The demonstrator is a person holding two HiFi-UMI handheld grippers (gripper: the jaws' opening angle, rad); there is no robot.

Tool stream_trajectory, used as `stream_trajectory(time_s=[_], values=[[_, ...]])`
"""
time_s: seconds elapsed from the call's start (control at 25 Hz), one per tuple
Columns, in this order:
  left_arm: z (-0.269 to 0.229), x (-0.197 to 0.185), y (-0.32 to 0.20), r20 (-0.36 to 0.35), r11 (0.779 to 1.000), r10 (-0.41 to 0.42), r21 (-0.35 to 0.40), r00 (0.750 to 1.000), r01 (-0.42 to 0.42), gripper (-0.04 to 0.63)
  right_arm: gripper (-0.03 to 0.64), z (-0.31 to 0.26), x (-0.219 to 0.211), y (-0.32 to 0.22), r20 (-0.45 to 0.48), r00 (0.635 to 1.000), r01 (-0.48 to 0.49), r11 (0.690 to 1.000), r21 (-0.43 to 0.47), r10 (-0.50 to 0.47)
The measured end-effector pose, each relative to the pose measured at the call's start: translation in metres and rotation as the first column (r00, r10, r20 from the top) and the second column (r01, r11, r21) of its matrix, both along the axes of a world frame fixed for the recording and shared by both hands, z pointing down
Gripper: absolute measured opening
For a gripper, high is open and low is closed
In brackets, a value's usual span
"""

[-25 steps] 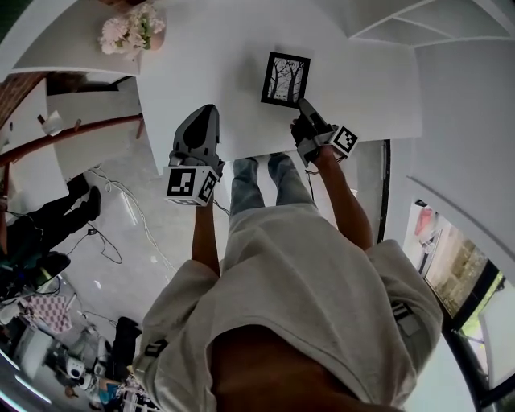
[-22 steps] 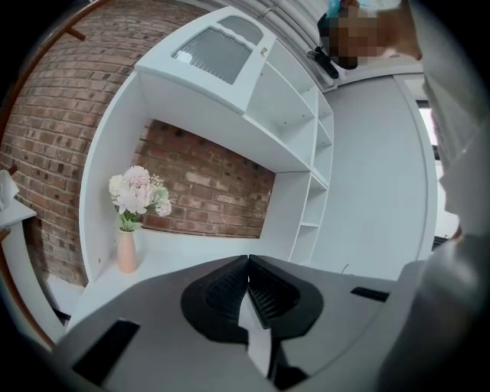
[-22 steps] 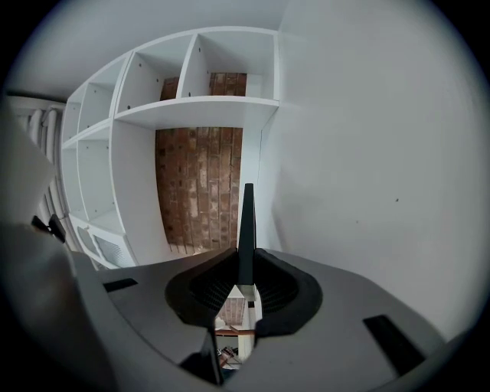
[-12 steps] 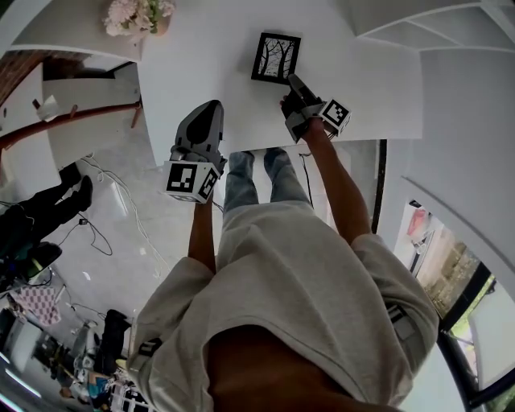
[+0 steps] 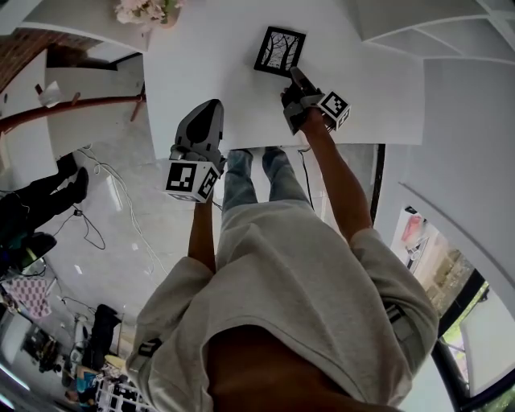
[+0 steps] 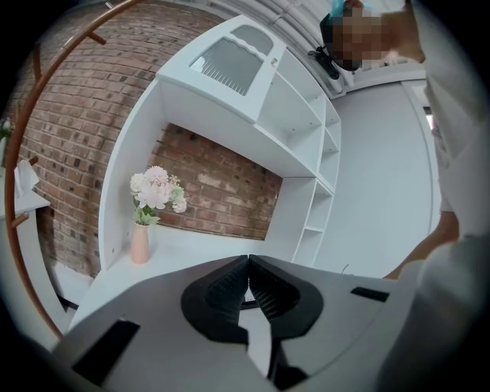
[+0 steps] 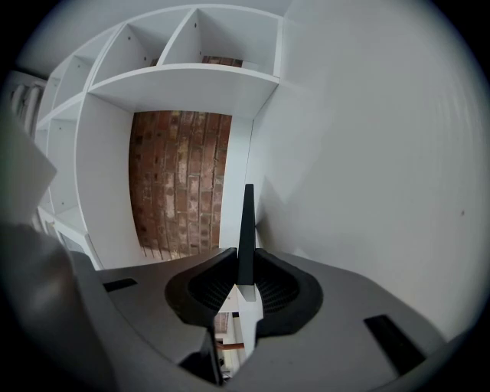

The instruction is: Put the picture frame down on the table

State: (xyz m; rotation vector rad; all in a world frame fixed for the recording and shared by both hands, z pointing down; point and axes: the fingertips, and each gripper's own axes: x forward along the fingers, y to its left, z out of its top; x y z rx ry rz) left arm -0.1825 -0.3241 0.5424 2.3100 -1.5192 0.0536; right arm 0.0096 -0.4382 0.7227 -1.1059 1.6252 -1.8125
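A black picture frame [image 5: 280, 51] with a tree print sits over the white table [image 5: 209, 72] in the head view. My right gripper [image 5: 294, 75] is shut on the frame's near edge. In the right gripper view the picture frame [image 7: 246, 230] shows edge-on as a thin dark strip clamped between the jaws, which my right gripper [image 7: 245, 285] holds closed on it. My left gripper [image 5: 203, 121] hangs at the table's near edge, shut and holding nothing. In the left gripper view the left gripper [image 6: 248, 262] has its jaws touching.
A pink vase of pale flowers [image 5: 149, 10] stands at the table's far left, with the same flowers [image 6: 153, 191] showing in the left gripper view before a brick wall. White shelving [image 7: 184, 69] rises behind. A dark cable [image 5: 96, 229] lies on the floor at left.
My right gripper has carried the frame farther out over the table, up in the head view. The left gripper has stayed near the table's edge.
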Motion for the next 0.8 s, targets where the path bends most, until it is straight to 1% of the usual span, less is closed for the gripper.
stream_trajectory(time_s=[0.08, 0.16, 0.24, 0.32, 0.36, 0.44, 0.48, 0.56, 0.64, 0.68, 0.72, 0.76, 0.8], values=[[0.0, 0.001, 0.001, -0.004, 1.0, 0.0, 0.001, 1.0, 0.0, 0.017, 0.107, 0.0, 0.0, 0.0, 0.028, 1.0, -0.008, 1.0, -0.003, 0.008], [-0.001, 0.003, 0.001, -0.006, 1.0, 0.002, 0.003, 1.0, -0.002, 0.017, 0.169, -0.004, -0.002, -0.001, 0.055, 0.998, -0.005, 1.0, 0.013, 0.005], [-0.003, 0.004, 0.001, -0.008, 1.0, 0.004, 0.006, 1.0, -0.004, 0.017, 0.209, -0.009, -0.005, -0.001, 0.037, 0.999, 0.026, 0.999, 0.028, -0.027], [-0.005, 0.005, 0.0, -0.011, 1.0, 0.004, 0.009, 1.0, -0.004, 0.017, 0.238, -0.011, -0.009, 0.0, -0.024, 0.997, 0.077, 0.997, 0.03, -0.077], [-0.006, 0.005, 0.0, -0.011, 1.0, 0.004, 0.01, 1.0, -0.004, 0.017, 0.239, -0.012, -0.011, 0.0, -0.063, 0.992, 0.108, 0.994, 0.031, -0.106], [-0.006, 0.005, -0.001, -0.01, 1.0, 0.004, 0.011, 1.0, -0.004, 0.017, 0.242, -0.014, -0.016, 0.001, -0.15, 0.974, 0.178, 0.983, 0.034, -0.172], [-0.006, 0.005, -0.002, -0.011, 1.0, 0.005, 0.011, 1.0, -0.004, 0.017, 0.245, -0.014, -0.02, 0.002, -0.201, 0.957, 0.219, 0.975, 0.036, -0.208], [-0.005, 0.006, -0.002, -0.014, 1.0, 0.008, 0.01, 1.0, -0.008, 0.017, 0.245, -0.011, -0.027, 0.005, -0.309, 0.908, 0.308, 0.951, 0.032, -0.284], [-0.004, 0.006, -0.003, -0.017, 1.0, 0.012, 0.008, 1.0, -0.012, 0.017, 0.247, -0.006, -0.032, 0.009, -0.413, 0.84, 0.393, 0.919, 0.015, -0.353], [-0.004, 0.006, -0.003, -0.019, 1.0, 0.012, 0.007, 1.0, -0.012, 0.017, 0.247, -0.003, -0.034, 0.011, -0.465, 0.799, 0.433, 0.902, 0.004, -0.381], [-0.003, 0.005, -0.003, -0.019, 1.0, 0.013, 0.005, 1.0, -0.013, 0.017, 0.247, 0.001, -0.036, 0.014, -0.52, 0.751, 0.471, 0.882, -0.009, -0.407], [-0.003, 0.005, -0.003, -0.017, 1.0, 0.014, 0.005, 1.0, -0.014, 0.017, 0.247, 0.004, -0.036, 0.016, -0.578, 0.694, 0.51, 0.86, -0.028, -0.43], [-0.002, 0.004, -0.004, -0.014, 1.0, 0.014, 0.005, 1.0, -0.014, 0.017, 0.247, 0.008, -0.036, 0.018, -0.64, 0.623, 0.549, 0.834, -0.052, -0.45]])
